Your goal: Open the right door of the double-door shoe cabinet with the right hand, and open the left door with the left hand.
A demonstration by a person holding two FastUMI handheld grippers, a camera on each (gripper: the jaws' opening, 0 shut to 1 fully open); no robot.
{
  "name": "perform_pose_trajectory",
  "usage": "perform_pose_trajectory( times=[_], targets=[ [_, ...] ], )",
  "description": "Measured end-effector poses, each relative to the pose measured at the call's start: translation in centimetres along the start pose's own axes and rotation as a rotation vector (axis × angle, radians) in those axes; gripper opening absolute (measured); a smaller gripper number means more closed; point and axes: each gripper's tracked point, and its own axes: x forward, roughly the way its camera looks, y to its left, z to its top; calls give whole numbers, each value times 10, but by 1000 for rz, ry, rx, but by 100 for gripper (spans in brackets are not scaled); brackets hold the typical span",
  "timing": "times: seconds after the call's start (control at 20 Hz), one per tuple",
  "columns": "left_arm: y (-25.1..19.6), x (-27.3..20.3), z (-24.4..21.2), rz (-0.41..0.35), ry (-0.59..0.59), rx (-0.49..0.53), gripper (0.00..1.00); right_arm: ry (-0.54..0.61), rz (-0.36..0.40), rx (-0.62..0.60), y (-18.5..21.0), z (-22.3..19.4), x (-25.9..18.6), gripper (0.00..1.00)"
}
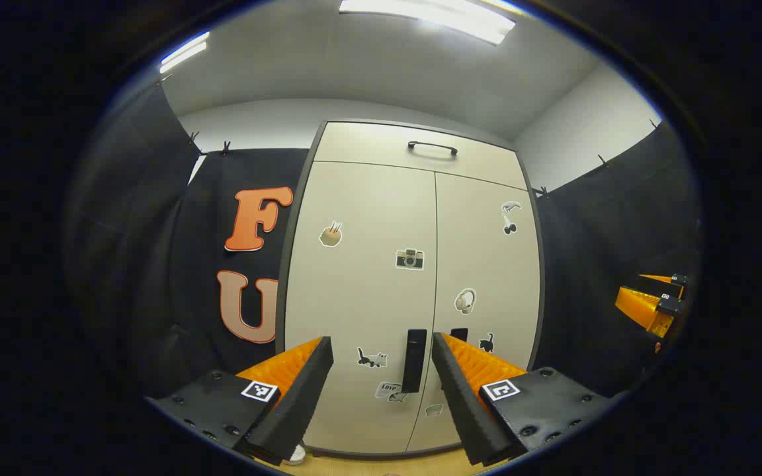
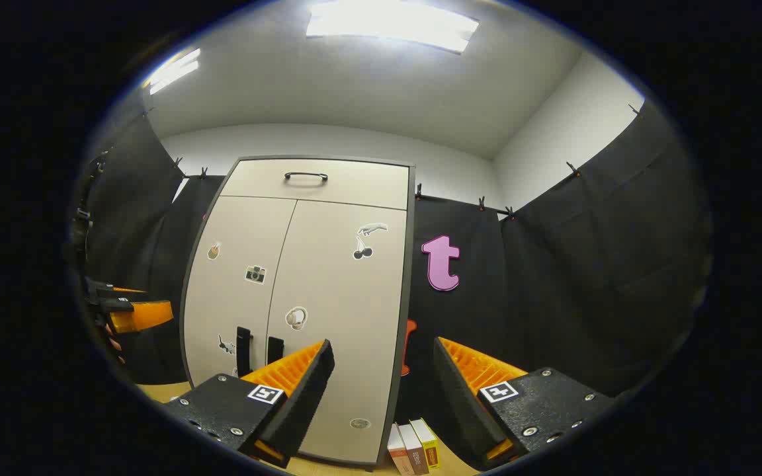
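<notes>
The shoe cabinet stands at twelve o'clock, both doors closed. The left gripper and the right gripper have their jaws spread, grasping nothing. One sticker reads "Love"; the book spines at six o'clock are too small to read.

Site: staged recording booth | black cloth walls clipped up at 9 and 3 o'clock | shoe cabinet at 12 | ceiling strip lights
</notes>
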Motion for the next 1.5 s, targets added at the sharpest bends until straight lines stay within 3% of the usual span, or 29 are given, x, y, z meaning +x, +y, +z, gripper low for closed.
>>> perform_pose_trajectory(
  times=[1.05, 1.5],
  targets=[
    [18, -6, 13, 24, -20, -14, 95, 85, 24, 10, 17, -27, -1, 94],
    [32, 1, 18, 33, -44, 5, 96, 141, 72, 51, 49, -51, 21, 94]
  ],
)
